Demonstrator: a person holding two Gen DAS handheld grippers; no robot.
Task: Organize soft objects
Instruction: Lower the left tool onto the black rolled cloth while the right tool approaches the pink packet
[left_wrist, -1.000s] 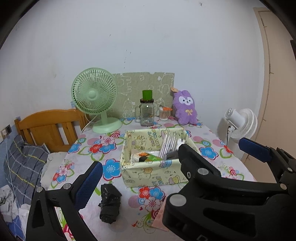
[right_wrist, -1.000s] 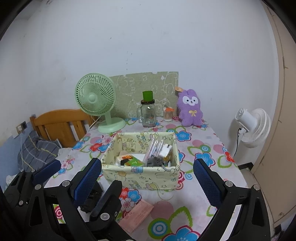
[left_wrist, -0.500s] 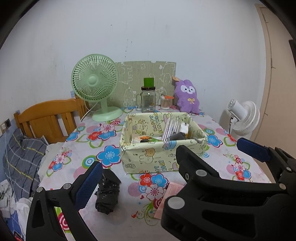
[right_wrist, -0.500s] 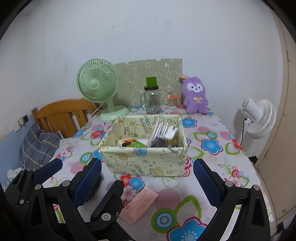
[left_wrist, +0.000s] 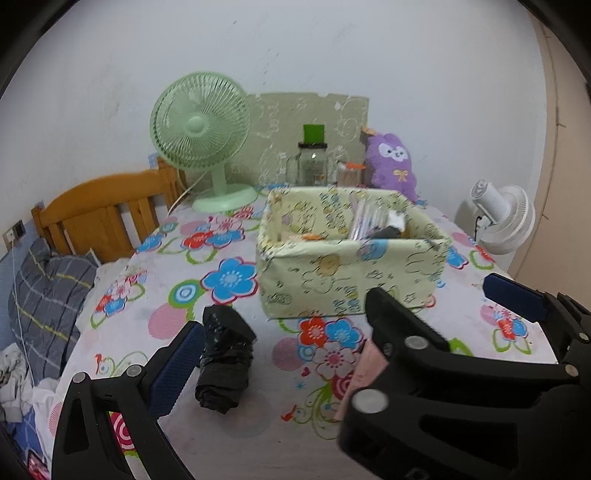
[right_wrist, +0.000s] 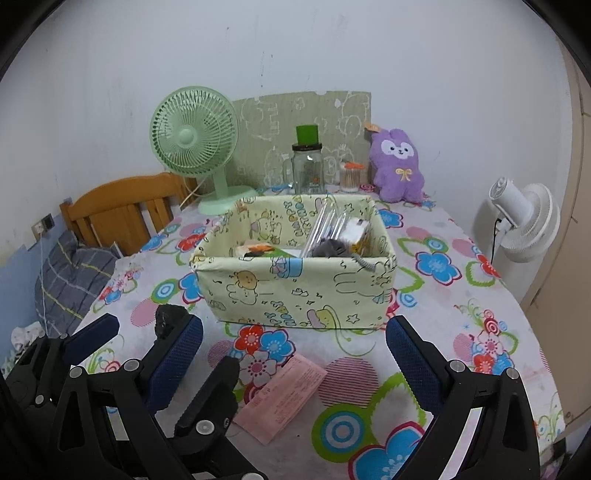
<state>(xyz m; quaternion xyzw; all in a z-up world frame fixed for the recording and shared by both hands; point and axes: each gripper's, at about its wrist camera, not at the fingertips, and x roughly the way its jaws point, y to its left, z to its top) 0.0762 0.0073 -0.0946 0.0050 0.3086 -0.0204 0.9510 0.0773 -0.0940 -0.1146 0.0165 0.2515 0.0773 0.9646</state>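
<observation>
We hold both tongs low over the floral desk (right_wrist: 461, 280), each pair spread apart and gripping nothing. Our left tongs (left_wrist: 332, 321) frame a black wad (left_wrist: 223, 360), which lies on the desk at 7 o'clock from the box (right_wrist: 295, 291), just beside the left blue pad (left_wrist: 173, 373); we cannot tell if they touch. Our right tongs (right_wrist: 295, 363) hover above a pink packet (right_wrist: 282, 397) lying flat at 6 o'clock from the box. The box holds clear packets and a grey item. At 12 o'clock, against the wall, stand a green fan (right_wrist: 194, 147), a jar (right_wrist: 308, 166) and a purple plush (right_wrist: 399, 166).
</observation>
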